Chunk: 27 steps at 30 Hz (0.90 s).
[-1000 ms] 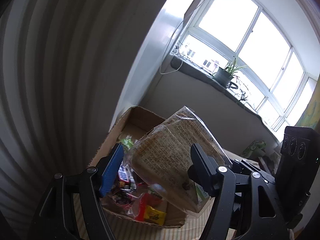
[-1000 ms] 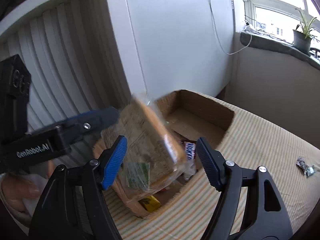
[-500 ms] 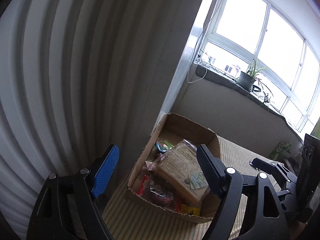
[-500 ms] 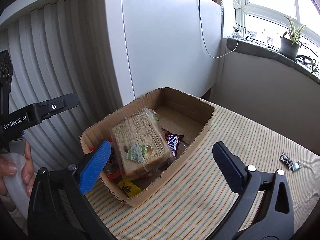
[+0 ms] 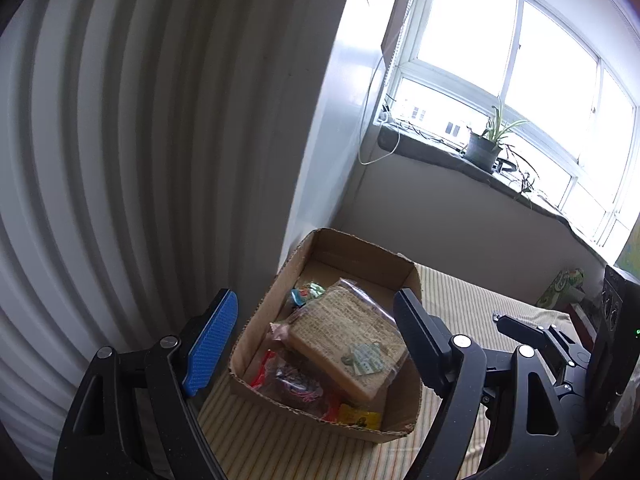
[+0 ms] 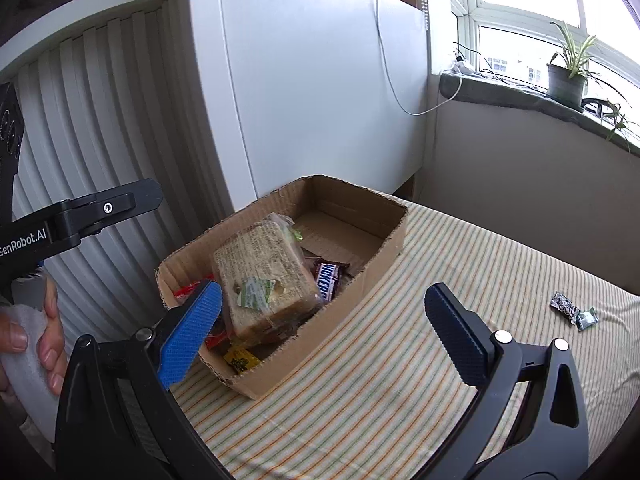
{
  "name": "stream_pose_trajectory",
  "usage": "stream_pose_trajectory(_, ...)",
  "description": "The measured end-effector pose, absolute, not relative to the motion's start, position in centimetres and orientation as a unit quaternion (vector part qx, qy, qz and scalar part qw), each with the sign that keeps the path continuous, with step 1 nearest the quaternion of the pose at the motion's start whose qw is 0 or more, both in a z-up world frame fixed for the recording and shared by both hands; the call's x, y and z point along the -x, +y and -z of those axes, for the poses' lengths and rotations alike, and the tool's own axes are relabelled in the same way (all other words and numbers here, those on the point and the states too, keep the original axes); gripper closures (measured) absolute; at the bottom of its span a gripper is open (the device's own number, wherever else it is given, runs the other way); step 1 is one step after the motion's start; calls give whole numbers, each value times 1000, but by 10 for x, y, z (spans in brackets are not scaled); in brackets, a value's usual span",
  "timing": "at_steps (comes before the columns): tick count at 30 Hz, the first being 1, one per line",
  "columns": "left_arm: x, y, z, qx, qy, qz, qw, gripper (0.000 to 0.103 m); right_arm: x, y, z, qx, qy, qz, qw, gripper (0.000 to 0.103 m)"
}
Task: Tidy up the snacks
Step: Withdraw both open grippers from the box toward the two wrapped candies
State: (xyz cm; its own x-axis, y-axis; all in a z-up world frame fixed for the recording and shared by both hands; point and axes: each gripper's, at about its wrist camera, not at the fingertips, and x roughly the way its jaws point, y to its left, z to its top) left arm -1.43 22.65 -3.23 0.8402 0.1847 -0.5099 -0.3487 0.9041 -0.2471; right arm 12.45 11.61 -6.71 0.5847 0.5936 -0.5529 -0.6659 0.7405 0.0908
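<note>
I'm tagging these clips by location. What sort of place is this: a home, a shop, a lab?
Most likely a room in a home. A potted plant stands on the windowsill, a striped cloth covers the table, and a cardboard box of snacks sits beside a white cabinet.

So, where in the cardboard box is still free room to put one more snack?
The far end of the brown cardboard box, beyond the clear-wrapped bread pack, shows bare floor. The near end is crowded: the brown Snickers bar, red wrappers and a yellow packet surround the bread. The striped tablecloth beside the box is also free.
</note>
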Motion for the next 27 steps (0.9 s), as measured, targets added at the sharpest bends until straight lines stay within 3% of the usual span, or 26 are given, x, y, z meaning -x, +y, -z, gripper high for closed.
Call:
stream_pose_trajectory(20,-73,15,30,55,292,69,952,23,-134,-169,76,-52,297,-124,945,0)
stream_pose_trajectory(27,-73,-10,26,39,294,91,951,23,-128,-181,72,-50,290,-117,949,0)
